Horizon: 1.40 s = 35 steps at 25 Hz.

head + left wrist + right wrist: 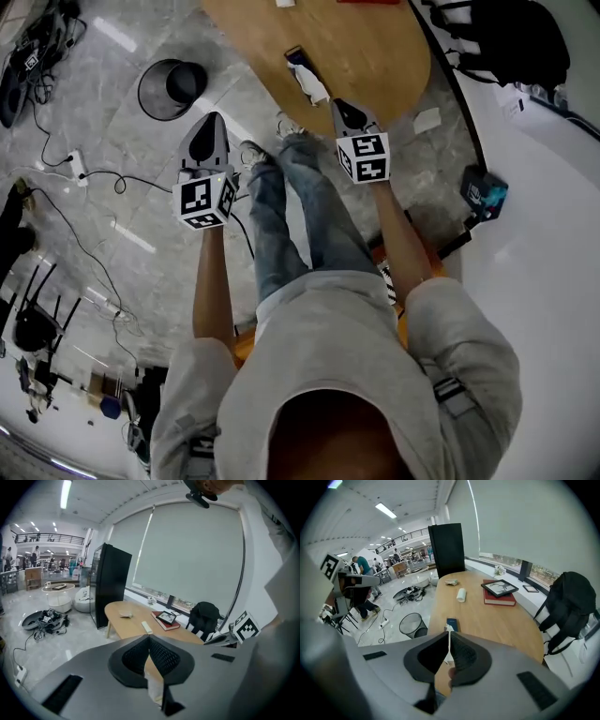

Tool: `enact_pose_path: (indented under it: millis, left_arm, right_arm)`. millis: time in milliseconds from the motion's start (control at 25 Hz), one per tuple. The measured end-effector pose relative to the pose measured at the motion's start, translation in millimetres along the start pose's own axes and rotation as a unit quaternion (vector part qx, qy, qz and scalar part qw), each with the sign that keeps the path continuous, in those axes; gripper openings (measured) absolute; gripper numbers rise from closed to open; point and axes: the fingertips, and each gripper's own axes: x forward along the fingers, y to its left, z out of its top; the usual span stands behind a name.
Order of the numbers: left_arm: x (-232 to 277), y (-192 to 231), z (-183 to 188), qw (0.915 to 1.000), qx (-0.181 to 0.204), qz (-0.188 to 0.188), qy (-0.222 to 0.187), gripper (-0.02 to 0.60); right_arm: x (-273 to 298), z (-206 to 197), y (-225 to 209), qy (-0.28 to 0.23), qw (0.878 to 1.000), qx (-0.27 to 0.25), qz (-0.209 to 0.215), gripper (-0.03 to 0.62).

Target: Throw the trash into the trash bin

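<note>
A crumpled white piece of trash (312, 86) lies on the round wooden table (375, 47), beside a dark flat phone-like object (298, 56). My right gripper (341, 105) hangs just right of the trash, apart from it, jaws shut and empty. In the right gripper view the jaws (449, 633) meet, with the white trash (449, 628) showing just past them. The left gripper (212, 118) is over the floor left of the person's legs, also shut with nothing held (149, 638). The black mesh trash bin (172, 87) stands on the floor left of the table (412, 624).
A red book with a framed picture (500, 592), a white roll (461, 594) and a crumpled scrap (450, 582) lie further along the table. A black backpack (567, 606) sits on a chair at the right. Cables and a power strip (77, 164) cross the floor at the left.
</note>
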Motion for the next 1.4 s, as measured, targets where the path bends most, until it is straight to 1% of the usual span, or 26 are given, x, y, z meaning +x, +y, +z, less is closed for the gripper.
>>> enact_pose_path:
  millis: [120,280,320,360,400,480,600,800,960,1040,1080,1240,1400]
  left_arm:
    - [19,-21,-8,0.9992,0.014,-0.035,0.012,0.018]
    - [38,-39,-26,0.9980,0.022,-0.054,0.027,0.018]
    - [41,-42,-31,0.9978,0.021,-0.055,0.030,0.018]
    - [43,-44,-36,0.9977,0.019,-0.056,0.033,0.018]
    - [45,-45,-40,0.9977,0.016,-0.055,0.035,0.018]
    - [46,-46,-48,0.9977,0.010,-0.054,0.039,0.018]
    - [45,-46,-58,0.9979,0.006,-0.049,0.042,0.018]
    - [42,-46,-70,0.9983,-0.003,-0.036,0.045,0.018]
    - [38,-44,-76,0.9984,-0.008,-0.029,0.047,0.018]
    - [38,-44,-76,0.9985,-0.008,-0.028,0.046,0.018]
    - [37,-43,-76,0.9986,-0.009,-0.027,0.044,0.018]
    - [35,-39,-73,0.9990,-0.012,-0.023,0.036,0.018]
    - [35,-31,-69,0.9992,-0.030,-0.013,0.024,0.018]
  right_arm:
    - [2,-24,-6,0.011,1.000,0.008,-0.011,0.032]
    - [23,-51,-12,0.025,1.000,-0.001,0.004,0.043]
    - [30,-57,-13,0.031,0.999,-0.007,0.008,0.070]
    - [37,-64,-14,0.037,0.999,-0.010,0.013,0.123]
    - [45,-70,-14,0.045,0.999,-0.012,0.016,0.139]
    - [60,-80,-15,0.058,0.998,-0.013,0.017,0.150]
    - [81,-88,-18,0.071,0.997,-0.017,0.013,0.150]
    - [106,-90,-22,0.074,0.997,-0.034,0.016,0.147]
    - [117,-90,-22,0.074,0.997,-0.026,0.011,0.098]
    - [119,-88,-22,0.071,0.997,-0.022,0.010,0.060]
    - [118,-87,-22,0.067,0.997,-0.020,0.011,0.043]
    - [106,-75,-19,0.035,0.999,-0.017,0.022,0.032]
    - [79,-50,-14,-0.006,0.999,-0.018,0.029,0.032]
